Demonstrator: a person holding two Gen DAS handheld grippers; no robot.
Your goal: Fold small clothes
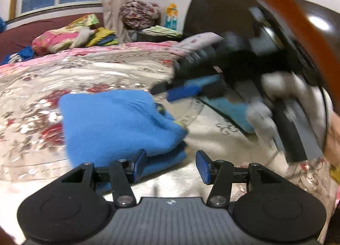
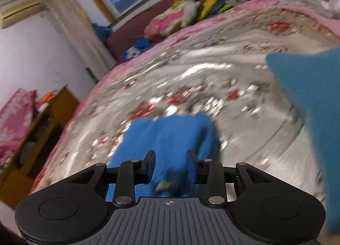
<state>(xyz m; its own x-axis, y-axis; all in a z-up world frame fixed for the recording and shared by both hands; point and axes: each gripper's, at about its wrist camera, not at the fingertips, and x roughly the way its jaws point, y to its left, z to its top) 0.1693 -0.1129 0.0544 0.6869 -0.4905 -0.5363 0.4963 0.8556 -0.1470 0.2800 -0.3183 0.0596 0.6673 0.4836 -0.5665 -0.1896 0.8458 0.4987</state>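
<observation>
A small blue knit garment lies folded on the floral bedspread. My left gripper is open just in front of its near right corner, the left finger against the cloth. In the left wrist view my right gripper is blurred above and to the right of the garment. In the right wrist view the blue garment lies straight ahead of my right gripper, whose jaws stand apart with blue cloth showing between them. Whether they touch it I cannot tell.
A teal cloth hangs close at the right edge of the right wrist view. Piled bedding and pillows lie at the far side of the bed. A wooden bedside cabinet stands left of the bed. A dark headboard is at the right.
</observation>
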